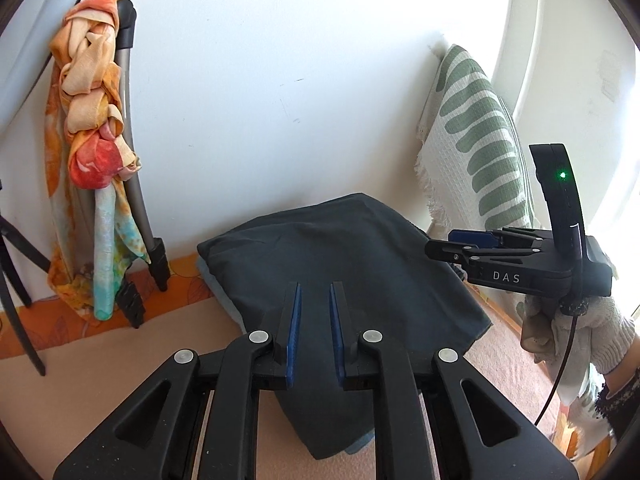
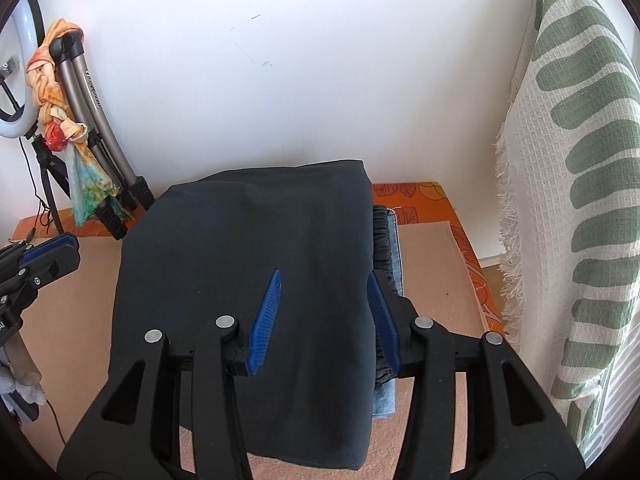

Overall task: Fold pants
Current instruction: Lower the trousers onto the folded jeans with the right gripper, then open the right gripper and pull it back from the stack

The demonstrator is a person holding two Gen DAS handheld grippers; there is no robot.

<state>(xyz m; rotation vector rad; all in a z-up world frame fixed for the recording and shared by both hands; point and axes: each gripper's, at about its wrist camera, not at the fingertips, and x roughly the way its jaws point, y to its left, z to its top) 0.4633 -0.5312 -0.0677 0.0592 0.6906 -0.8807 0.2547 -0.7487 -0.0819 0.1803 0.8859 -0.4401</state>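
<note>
The dark pants lie folded into a thick rectangle on the tan mat, on top of a folded blue denim piece. My left gripper hovers over their near edge, its jaws a little apart with nothing between them. My right gripper is open wide above the pants' right side, one blue pad on top and one by the elastic waistband; it also shows in the left wrist view at the pants' right edge. The left gripper shows at the left edge of the right wrist view.
A tripod wrapped with an orange patterned scarf leans on the white wall at the left. A green-and-white woven cloth hangs at the right. An orange patterned sheet lies under the mat. A ring light stands at the far left.
</note>
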